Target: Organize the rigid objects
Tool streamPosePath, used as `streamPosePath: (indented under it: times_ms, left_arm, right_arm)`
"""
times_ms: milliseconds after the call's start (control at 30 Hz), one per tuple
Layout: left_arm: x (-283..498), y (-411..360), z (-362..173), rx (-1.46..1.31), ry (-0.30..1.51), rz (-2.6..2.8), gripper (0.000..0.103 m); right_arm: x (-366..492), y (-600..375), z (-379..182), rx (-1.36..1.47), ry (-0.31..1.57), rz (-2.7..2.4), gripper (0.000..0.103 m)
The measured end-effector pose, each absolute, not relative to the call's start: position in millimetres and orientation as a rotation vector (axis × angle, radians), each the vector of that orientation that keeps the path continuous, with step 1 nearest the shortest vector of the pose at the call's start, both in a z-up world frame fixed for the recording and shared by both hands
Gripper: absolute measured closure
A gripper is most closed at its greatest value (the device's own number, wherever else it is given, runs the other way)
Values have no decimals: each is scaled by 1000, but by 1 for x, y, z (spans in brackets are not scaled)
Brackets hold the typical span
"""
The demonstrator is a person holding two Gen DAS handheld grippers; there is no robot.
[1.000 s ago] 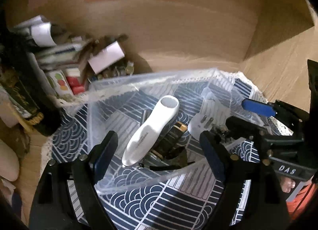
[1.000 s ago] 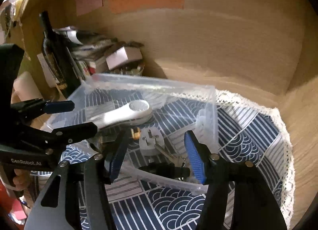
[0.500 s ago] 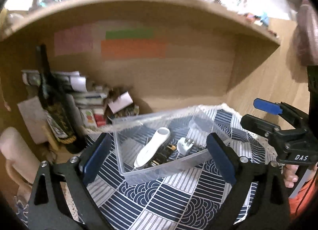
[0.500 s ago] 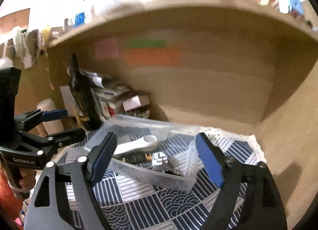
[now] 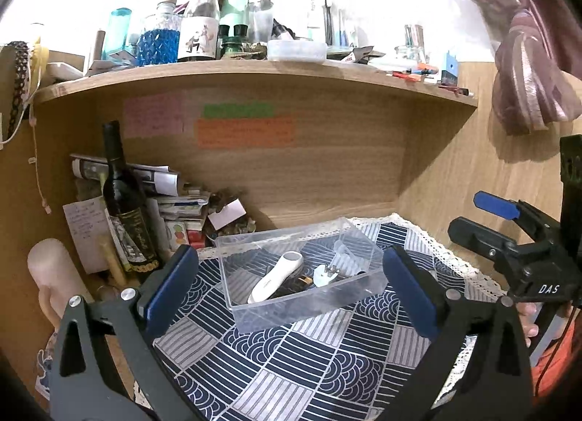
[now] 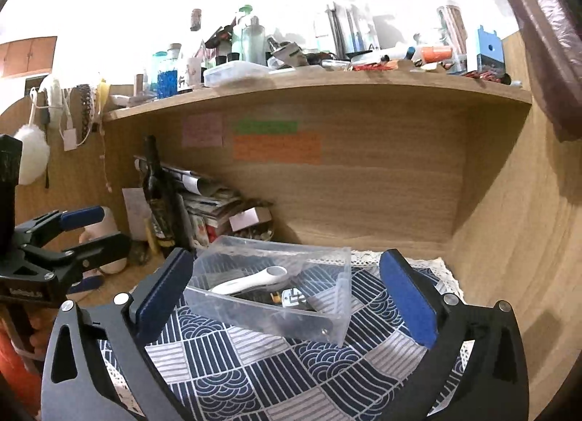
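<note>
wine bottle (image 5: pixel 125 210) by papers (image 5: pixel 171 202)

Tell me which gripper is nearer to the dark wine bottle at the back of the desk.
Left. The left gripper hangs on the wine bottle side of the clear box, open and empty. The right gripper hangs farther along, toward the desk's side wall, also open.

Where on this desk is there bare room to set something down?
The cloth in front of the bin is bare, as is its strip right of the bin toward the side wall. The back-left corner is crowded: bottle and stacked papers.
</note>
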State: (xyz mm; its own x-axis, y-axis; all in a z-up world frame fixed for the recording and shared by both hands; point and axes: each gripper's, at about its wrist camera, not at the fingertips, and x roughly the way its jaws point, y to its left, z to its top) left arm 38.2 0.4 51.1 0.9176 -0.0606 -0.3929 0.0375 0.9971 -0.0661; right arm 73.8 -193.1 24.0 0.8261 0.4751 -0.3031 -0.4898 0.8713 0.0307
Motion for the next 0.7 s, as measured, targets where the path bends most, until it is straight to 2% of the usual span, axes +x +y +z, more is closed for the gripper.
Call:
streamPosePath:
  times_ms: [700]
  left_arm:
    - [33,-5,52,-39,368,-37,0]
  right_arm:
    - [64,-185,26,-64,290,525,0]
